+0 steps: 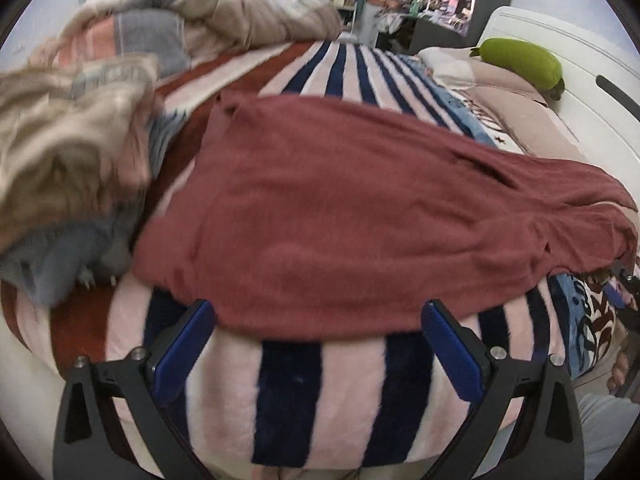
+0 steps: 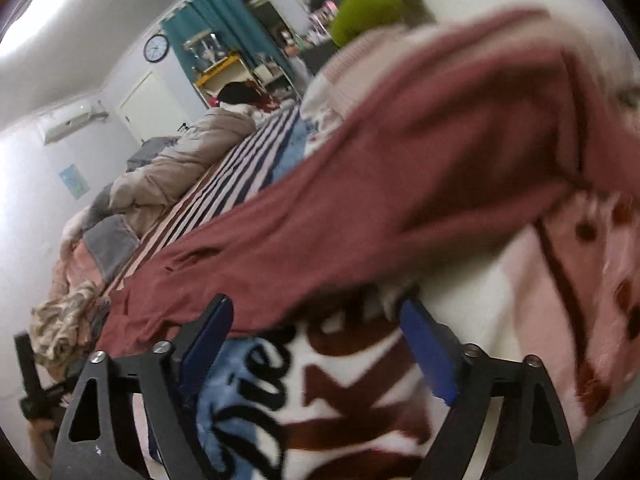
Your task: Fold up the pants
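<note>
Now both grippers are coming in low on the dusty-red pants [image 1: 352, 216], which lie spread across the striped blanket [image 1: 288, 392] on the bed. Left gripper [image 1: 320, 344]: jaws wide apart, holding nothing, the near hem just ahead of the tips. Right gripper [image 2: 316, 340]: jaws apart, empty; the far end of the pants sits just beyond the tips over a lettered blanket [image 2: 320, 400].

To do this well, I'd take both layers at the edge, one grip at each end, and avoid pinching the blanket.

Hard to read: the right view is motion-blurred, so whether its tips touch cloth I can't tell. Waistband versus cuffs unclear.
</note>
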A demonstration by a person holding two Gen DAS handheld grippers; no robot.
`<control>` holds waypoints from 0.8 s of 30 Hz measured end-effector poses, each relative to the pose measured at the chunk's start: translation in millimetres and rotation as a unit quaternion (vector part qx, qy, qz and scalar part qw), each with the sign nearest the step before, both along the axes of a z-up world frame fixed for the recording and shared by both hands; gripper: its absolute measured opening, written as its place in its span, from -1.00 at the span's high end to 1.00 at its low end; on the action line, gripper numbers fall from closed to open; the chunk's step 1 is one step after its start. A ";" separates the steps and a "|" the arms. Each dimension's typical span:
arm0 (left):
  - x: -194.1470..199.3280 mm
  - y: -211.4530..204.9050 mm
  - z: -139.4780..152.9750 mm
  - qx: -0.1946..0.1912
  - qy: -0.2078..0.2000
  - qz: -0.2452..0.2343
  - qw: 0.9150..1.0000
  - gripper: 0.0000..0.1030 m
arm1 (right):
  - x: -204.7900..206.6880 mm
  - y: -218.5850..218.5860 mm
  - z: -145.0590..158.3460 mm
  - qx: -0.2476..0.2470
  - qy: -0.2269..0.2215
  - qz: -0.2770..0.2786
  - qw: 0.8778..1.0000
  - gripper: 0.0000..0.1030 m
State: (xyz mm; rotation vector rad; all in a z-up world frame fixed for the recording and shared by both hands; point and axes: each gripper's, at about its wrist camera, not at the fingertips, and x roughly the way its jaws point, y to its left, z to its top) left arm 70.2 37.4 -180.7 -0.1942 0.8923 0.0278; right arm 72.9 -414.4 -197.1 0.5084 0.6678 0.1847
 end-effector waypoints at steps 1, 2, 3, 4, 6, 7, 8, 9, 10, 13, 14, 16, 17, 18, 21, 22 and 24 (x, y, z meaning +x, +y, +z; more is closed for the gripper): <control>0.5 2.4 -3.2 -0.010 0.004 0.003 1.000 -0.95 | 1.0 -3.4 -4.2 0.009 -0.001 0.001 1.000 -0.53; 0.5 4.2 -5.6 -0.024 0.007 0.006 1.000 -0.94 | -0.5 -4.5 -3.8 0.010 -0.007 0.000 1.000 -0.52; -0.5 5.2 -6.0 -0.034 0.006 0.009 0.999 -0.94 | 0.1 -5.2 -2.7 0.011 -0.012 0.001 1.000 -0.52; 1.7 7.5 -6.7 -0.048 0.001 0.012 0.999 -0.94 | 0.8 -5.5 -1.1 0.013 -0.018 0.001 1.000 -0.51; 5.0 11.2 -5.4 -0.076 -0.005 0.016 0.997 -0.88 | 4.9 -7.7 0.2 0.026 -0.026 0.006 0.999 -0.35; 7.5 13.8 -5.2 -0.094 -0.006 0.019 0.995 -0.86 | 5.6 -8.0 0.8 0.033 -0.029 0.008 0.999 -0.33; 10.5 17.0 -5.6 -0.111 -0.005 0.022 0.994 -0.86 | 7.2 -9.2 1.5 0.040 -0.030 0.006 0.999 -0.33; 13.2 20.4 -5.6 -0.125 -0.006 0.026 0.992 -0.85 | 9.2 -9.6 3.3 0.043 -0.031 0.002 0.999 -0.29; 13.9 22.3 -4.6 -0.134 -0.008 0.030 0.990 -0.83 | 11.0 -11.0 4.2 0.043 -0.033 -0.006 0.998 -0.28; 19.7 29.0 -3.9 -0.157 -0.013 0.048 0.986 -0.67 | 14.9 -19.0 8.6 0.042 -0.037 -0.035 0.998 -0.20; 21.9 31.0 -3.7 -0.158 -0.016 0.053 0.986 -0.57 | 14.5 -23.0 9.8 0.045 -0.039 -0.047 0.997 -0.16; 26.6 34.1 -4.9 -0.153 -0.019 0.059 0.986 -0.40 | 12.7 -28.7 11.7 0.040 -0.041 -0.070 0.996 -0.09; 29.2 36.4 -5.1 -0.150 -0.021 0.064 0.986 -0.26 | 11.7 -30.7 12.7 0.036 -0.043 -0.077 0.995 -0.08; 32.1 36.9 -4.8 -0.147 -0.024 0.068 0.987 -0.18 | 9.8 -33.8 14.3 0.031 -0.047 -0.089 0.994 -0.05; 40.3 38.1 -5.4 -0.139 -0.028 0.073 0.987 0.32 | 6.8 -42.3 19.0 0.022 -0.057 -0.113 0.992 0.04; 42.0 39.2 -5.7 -0.136 -0.029 0.073 0.988 0.53 | 8.3 -45.0 20.2 0.019 -0.057 -0.115 0.992 0.05; 42.1 41.4 -5.1 -0.132 -0.036 0.073 0.988 0.79 | 14.7 -49.8 19.6 0.011 -0.050 -0.117 0.992 0.42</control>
